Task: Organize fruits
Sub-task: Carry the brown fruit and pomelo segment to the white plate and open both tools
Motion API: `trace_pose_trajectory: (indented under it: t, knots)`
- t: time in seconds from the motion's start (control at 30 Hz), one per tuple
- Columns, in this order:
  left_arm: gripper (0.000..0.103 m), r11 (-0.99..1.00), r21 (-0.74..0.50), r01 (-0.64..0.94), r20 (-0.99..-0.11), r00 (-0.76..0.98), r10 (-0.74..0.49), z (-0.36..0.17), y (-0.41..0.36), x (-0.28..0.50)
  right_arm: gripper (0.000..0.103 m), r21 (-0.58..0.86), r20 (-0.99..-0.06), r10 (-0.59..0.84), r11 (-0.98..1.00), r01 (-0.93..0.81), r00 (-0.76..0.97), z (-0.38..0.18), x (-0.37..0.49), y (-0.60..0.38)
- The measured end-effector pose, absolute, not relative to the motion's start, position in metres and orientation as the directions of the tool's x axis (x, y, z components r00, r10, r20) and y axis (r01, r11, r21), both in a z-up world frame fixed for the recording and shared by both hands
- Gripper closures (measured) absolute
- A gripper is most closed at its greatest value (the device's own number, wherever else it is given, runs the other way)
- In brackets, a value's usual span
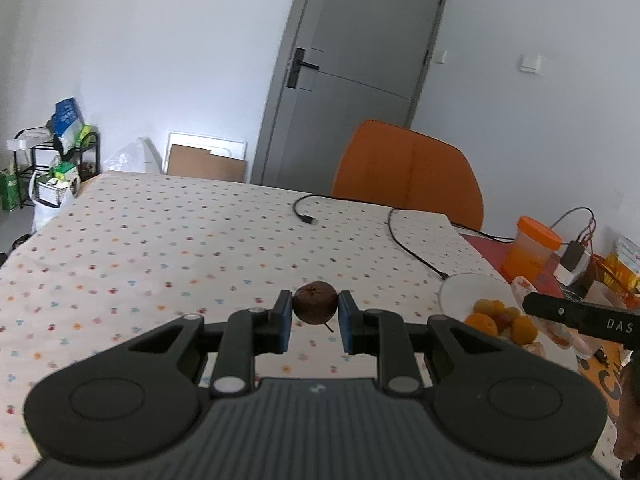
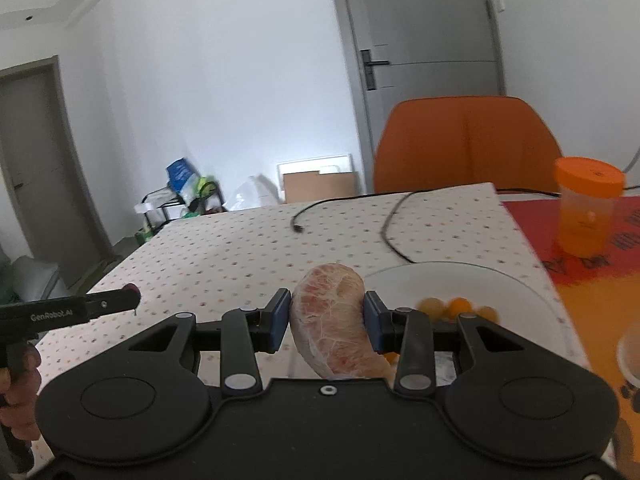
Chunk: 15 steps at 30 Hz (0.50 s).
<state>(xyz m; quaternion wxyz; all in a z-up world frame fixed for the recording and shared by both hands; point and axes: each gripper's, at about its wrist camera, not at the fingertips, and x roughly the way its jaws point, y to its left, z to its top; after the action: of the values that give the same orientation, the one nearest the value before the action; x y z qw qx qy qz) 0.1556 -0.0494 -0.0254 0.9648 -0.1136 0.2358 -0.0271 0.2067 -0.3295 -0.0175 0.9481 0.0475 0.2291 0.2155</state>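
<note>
My left gripper (image 1: 315, 312) is shut on a small dark brown round fruit (image 1: 315, 303) with a thin stem, held above the dotted tablecloth (image 1: 180, 240). My right gripper (image 2: 327, 318) is shut on a peeled pink pomelo segment (image 2: 334, 320), held just left of a white plate (image 2: 480, 280). Several small orange fruits (image 2: 456, 306) lie on that plate. In the left wrist view the plate (image 1: 464, 292) sits at the right with the orange fruits (image 1: 496, 318), and the right gripper's finger (image 1: 576, 314) reaches over it. In the right wrist view the left gripper's finger (image 2: 80, 308) shows at the left.
A black cable (image 1: 400, 236) runs across the far side of the cloth. An orange-lidded jar (image 2: 586, 208) stands on a red mat at the right. An orange chair (image 1: 408, 172) stands behind the table. A person's hand (image 2: 18, 396) shows at the lower left.
</note>
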Motion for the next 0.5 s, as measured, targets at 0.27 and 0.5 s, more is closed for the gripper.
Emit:
trace_pose_trajectory:
  t: [0.27,0.5]
  knots:
    - [0.081,0.974,-0.219,0.057,-0.454,0.878,-0.154,-0.027,-0.075,0.162,0.065,0.209,-0.424,0.392,0.919,-0.333,0.816,-0.031,0.201,-0.357]
    - [0.081,0.975,-0.202,0.097,-0.464,0.867,-0.183,-0.029,-0.096,0.170,0.065,0.224,-0.419,0.372,0.926,-0.302,0.828,-0.039,0.205,-0.368]
